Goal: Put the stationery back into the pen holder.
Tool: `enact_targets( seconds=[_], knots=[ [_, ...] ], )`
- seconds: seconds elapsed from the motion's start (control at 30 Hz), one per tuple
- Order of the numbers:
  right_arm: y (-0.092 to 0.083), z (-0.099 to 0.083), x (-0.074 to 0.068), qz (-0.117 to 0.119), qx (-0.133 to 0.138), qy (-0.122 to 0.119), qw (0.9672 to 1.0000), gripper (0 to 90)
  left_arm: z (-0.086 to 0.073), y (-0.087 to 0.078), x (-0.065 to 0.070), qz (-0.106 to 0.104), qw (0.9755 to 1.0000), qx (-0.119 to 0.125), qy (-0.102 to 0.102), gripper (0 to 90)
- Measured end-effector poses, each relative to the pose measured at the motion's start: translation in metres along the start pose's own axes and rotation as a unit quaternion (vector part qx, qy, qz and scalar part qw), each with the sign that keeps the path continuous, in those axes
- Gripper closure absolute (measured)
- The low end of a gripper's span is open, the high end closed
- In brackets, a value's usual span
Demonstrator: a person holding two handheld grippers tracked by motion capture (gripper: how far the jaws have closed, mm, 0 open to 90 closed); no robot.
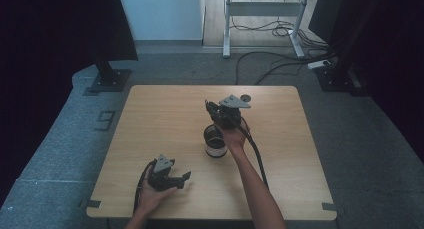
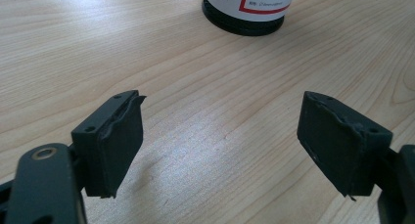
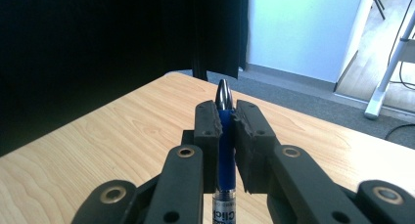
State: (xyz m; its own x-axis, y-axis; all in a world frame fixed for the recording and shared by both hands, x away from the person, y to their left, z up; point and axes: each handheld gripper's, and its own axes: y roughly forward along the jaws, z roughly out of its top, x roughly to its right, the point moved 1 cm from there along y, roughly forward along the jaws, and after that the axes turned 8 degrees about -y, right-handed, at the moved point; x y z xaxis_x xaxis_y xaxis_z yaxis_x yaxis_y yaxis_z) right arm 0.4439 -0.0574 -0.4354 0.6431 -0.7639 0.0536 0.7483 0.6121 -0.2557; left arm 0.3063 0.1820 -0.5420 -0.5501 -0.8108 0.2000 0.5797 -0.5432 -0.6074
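We are pinching a blue pen (image 3: pixel 224 117) between the right gripper (image 3: pixel 225 111) pads, its metal tip clear, poised just over the round black open-topped jar (image 1: pixel 215 142) mid-table, probably to drop it in; our left gripper (image 2: pixel 220 145) is resting near-left, jaws spread and empty

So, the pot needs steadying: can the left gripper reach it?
Probably yes: bare table lies between the left gripper's open fingers and the pot, with nothing in the way.

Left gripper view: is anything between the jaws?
No, the left gripper has its jaws standing apart over bare table.
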Motion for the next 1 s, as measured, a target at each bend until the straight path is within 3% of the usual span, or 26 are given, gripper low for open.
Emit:
enact_targets(
  seconds=[0.23,0.5,0.87,1.0],
  knots=[
    [-0.003,-0.020,-0.005,0.001,-0.015,-0.012,0.9998,78.7,-0.001,0.002,0.001,0.001,1.0000,-0.005,0.001,17.6],
    [-0.009,-0.042,-0.008,0.004,-0.032,-0.008,0.9994,78.8,-0.002,0.004,0.002,0.001,1.0000,-0.008,0.003,17.7],
    [-0.016,-0.044,-0.004,0.003,-0.028,-0.008,0.9996,77.6,-0.003,0.006,0.004,0.001,0.9999,-0.011,0.007,17.6],
    [-0.017,-0.045,-0.004,-0.001,-0.032,-0.012,0.9994,73.0,-0.003,0.006,0.004,0.001,0.9999,-0.012,0.007,17.7]
  ],
)
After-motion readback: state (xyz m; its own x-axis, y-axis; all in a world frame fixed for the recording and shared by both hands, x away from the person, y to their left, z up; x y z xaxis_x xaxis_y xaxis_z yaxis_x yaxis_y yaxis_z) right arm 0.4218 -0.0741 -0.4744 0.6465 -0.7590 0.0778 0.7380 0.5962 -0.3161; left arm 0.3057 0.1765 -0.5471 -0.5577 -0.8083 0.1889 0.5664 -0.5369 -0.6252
